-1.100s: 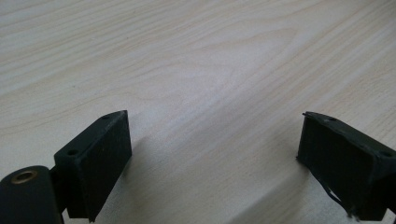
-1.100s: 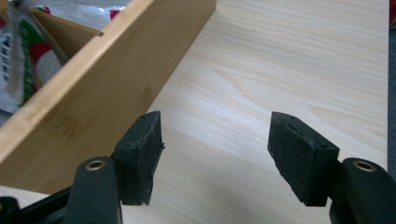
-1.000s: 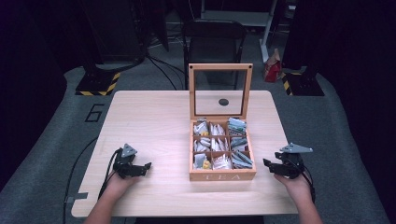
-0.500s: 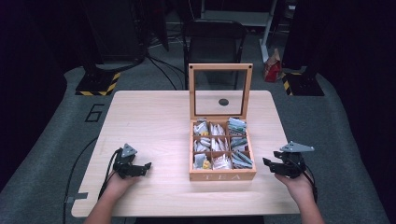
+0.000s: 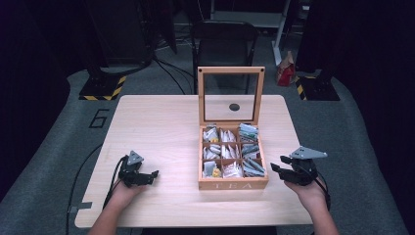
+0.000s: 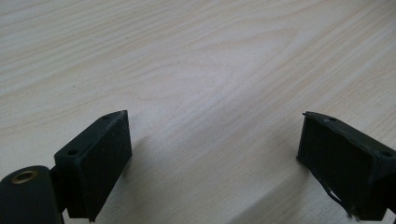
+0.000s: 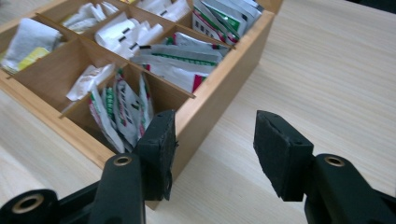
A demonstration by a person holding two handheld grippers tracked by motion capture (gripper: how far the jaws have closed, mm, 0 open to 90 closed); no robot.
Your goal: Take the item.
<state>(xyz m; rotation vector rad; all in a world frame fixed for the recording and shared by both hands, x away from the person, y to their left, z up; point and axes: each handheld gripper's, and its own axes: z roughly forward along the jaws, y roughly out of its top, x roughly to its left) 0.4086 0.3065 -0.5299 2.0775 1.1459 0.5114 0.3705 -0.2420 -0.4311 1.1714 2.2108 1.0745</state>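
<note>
Tea box (image 5: pixel 233 183) sits beside the raised right gripper (image 5: pixel 275 165), jaws closing empty.

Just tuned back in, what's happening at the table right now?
A person holds a tool in each hand at a wooden table. An open tea box, its glass lid upright, sits full of tea bag packets. The right tool hovers just beside the box's right wall, jaws apart with nothing between them, and they have just been closing. The left tool rests on bare tabletop, jaws wide, empty.
</note>
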